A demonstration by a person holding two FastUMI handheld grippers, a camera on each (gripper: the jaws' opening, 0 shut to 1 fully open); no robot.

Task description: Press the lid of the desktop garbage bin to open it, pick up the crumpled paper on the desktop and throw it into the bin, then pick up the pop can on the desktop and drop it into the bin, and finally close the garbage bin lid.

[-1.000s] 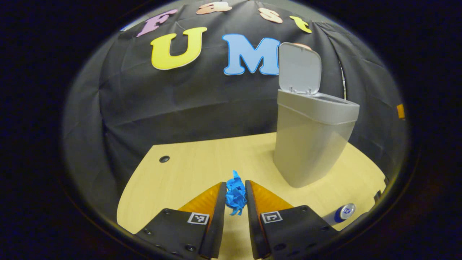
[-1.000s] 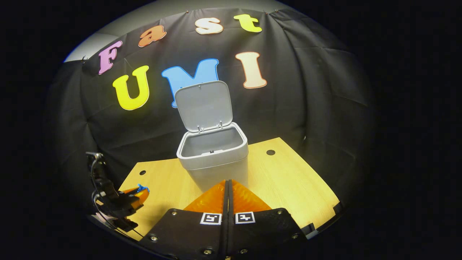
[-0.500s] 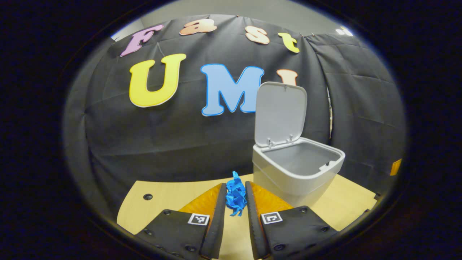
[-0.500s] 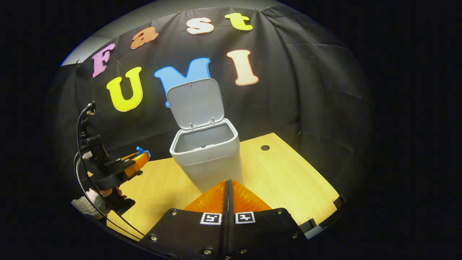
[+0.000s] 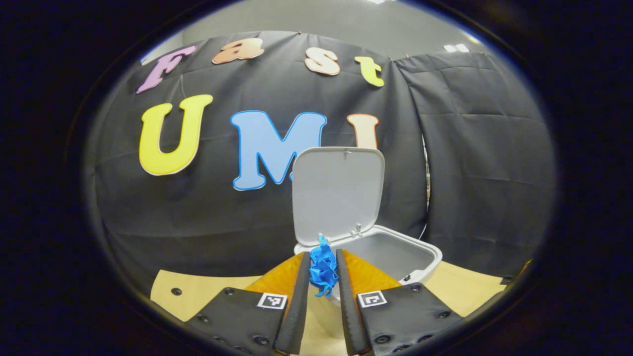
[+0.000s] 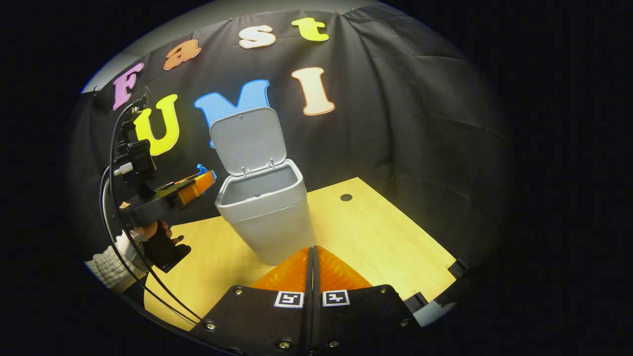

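— Where is the crumpled blue paper ball (image 5: 323, 264) right now?

— Pinched between the two fingers of the left gripper (image 5: 322, 271); both fingers press on its sides, and a tuft of it sticks out past the tips. In the right gripper view that gripper (image 6: 200, 178) shows off to the left, held up above the bench by a hand (image 6: 157, 236) in a checked sleeve (image 6: 110, 261), with a bit of blue at its tip.

— And how does it sit relative to the bin?

— In the left gripper view the paper is held at the near rim of the light grey plastic garbage bin (image 5: 390, 254), level with its open mouth. In the right gripper view the gripper's tip is just beside the bin's (image 6: 264, 217) upper left edge, not yet over the opening. The hinged grey lid (image 5: 338, 194) stands upright at the back.

— What about the other gripper?

— The right gripper (image 6: 312, 259) has its fingers pressed together with nothing between them, low over the pale wooden bench (image 6: 385, 237), pointing at the base of the bin.

— Anything else on the bench?

— Small dark round holes, one (image 6: 346, 197) to the right of the bin.
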